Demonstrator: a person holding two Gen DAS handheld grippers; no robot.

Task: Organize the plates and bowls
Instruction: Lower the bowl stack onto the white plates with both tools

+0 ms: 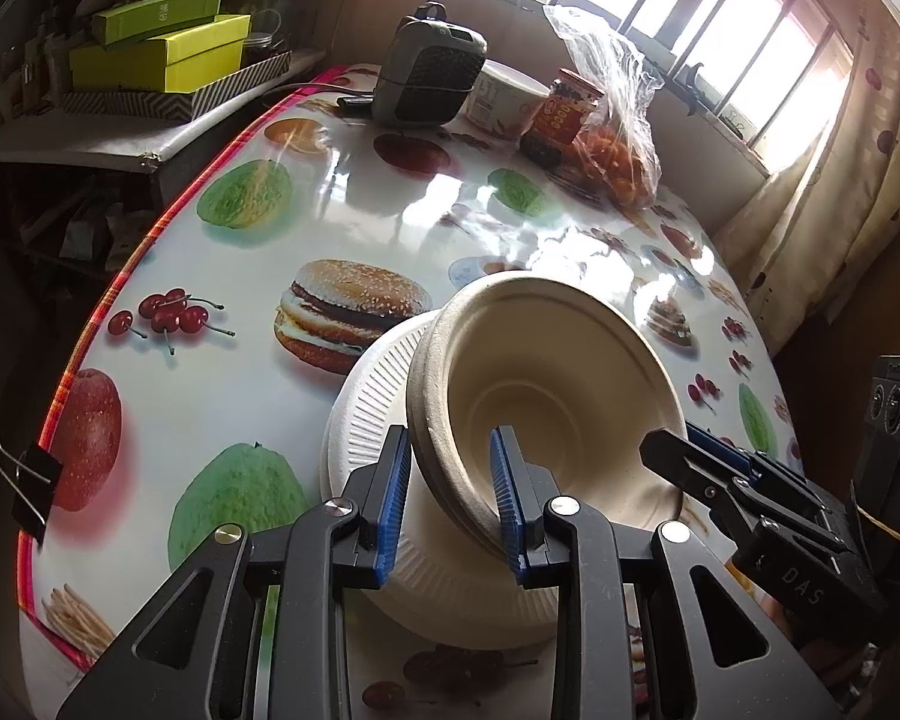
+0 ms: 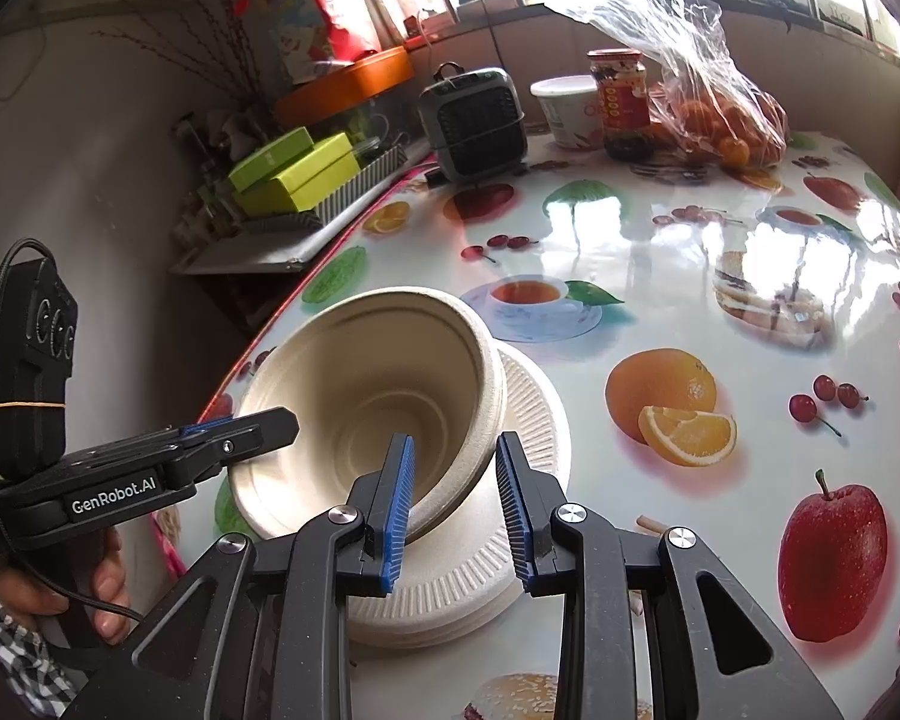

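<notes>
A stack of beige pulp bowls [image 1: 546, 372] [image 2: 378, 372] hangs tilted over a pile of white ribbed plates [image 1: 366, 408] [image 2: 528, 420] on the fruit-print table. My left gripper [image 1: 450, 462] is shut on the near left part of the bowl rim. In the right wrist view it [image 2: 270, 420] reaches in from the left, held by a hand. My right gripper [image 2: 456, 474] is shut on the opposite side of the rim, one blue pad inside the bowl and one outside. It shows at the right edge of the left wrist view [image 1: 666, 450].
At the far end of the table [image 1: 270, 180] stand a small grey heater [image 1: 429, 66], a white tub [image 1: 504, 99], a red-labelled jar [image 1: 561, 117] and a plastic bag of oranges [image 1: 618, 144]. Green boxes [image 1: 162, 54] sit on a side shelf. A binder clip [image 1: 24, 480] grips the table's left edge.
</notes>
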